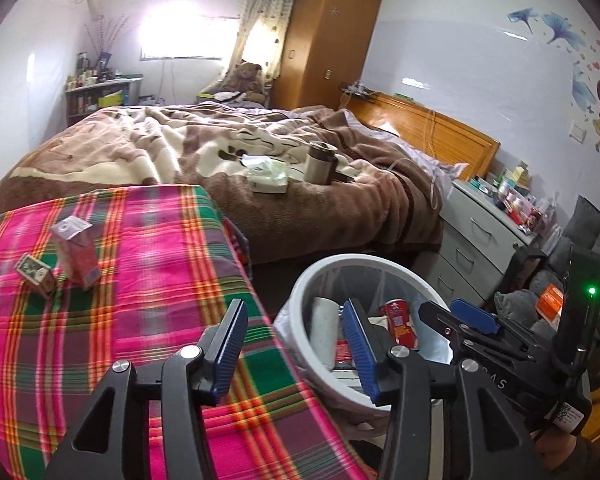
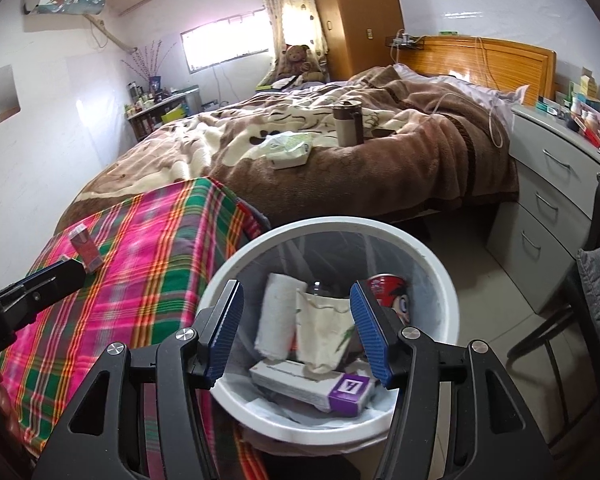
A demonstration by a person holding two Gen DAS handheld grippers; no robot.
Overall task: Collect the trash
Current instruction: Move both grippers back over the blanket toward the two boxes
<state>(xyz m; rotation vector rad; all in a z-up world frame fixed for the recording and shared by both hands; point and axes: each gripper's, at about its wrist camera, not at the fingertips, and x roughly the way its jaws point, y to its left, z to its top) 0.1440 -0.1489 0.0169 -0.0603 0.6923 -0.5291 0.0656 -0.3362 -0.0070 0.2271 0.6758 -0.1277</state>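
Note:
A white trash bin (image 2: 340, 224) with a clear liner stands on the floor beside a table covered with a plaid cloth (image 1: 148, 248). In the bin lie a rolled paper towel (image 2: 276, 316), a crumpled wrapper (image 2: 324, 332), a white and purple box (image 2: 312, 388) and a red cup (image 2: 388, 292). My right gripper (image 2: 298, 330) hangs open above the bin with nothing between its fingers. My left gripper (image 1: 296, 344) is open and empty over the table edge next to the bin (image 1: 364, 260). A pink carton (image 1: 76, 252) and a small box (image 1: 36, 274) stand on the cloth.
A bed with a brown blanket (image 1: 260, 148) lies behind, with a tissue pack (image 1: 268, 176) and a mug (image 1: 320, 160) on it. A grey drawer unit (image 2: 552, 184) stands to the right, and a dark chair (image 2: 572, 320) is close to the bin.

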